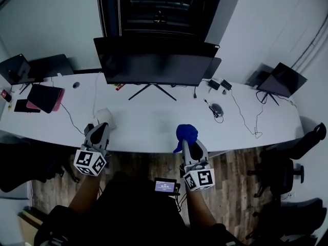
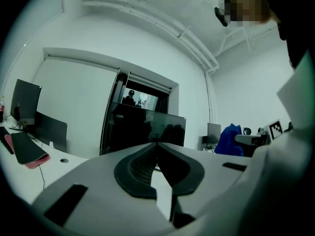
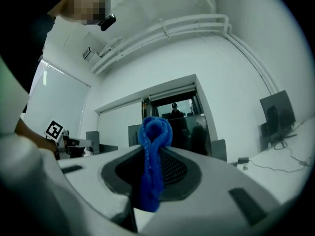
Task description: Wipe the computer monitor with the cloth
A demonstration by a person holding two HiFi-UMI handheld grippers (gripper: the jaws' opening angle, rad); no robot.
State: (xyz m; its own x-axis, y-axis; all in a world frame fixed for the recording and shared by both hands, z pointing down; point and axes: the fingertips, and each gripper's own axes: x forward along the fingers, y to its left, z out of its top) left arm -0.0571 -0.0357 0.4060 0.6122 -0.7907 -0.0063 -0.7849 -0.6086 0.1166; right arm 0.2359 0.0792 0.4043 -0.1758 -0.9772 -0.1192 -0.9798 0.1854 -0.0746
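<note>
1. Pinching the blue cloth between the jaws of the right gripper, with a bunched loop poking out past the tips. Probably held that way to offer a soft pad for the screen.
2. Pressed together on nothing at the left gripper. Parked low at 8 o'clock over the near edge of the desk, seemingly kept clear of the work.
3. Standing at 12 o'clock, at the back of the desk: the computer monitor, dark screen facing forward, well apart from the cloth at 6 o'clock.
4. Not yet wiping. Likely calls for a long reach forward and up toward 12 o'clock.
</note>
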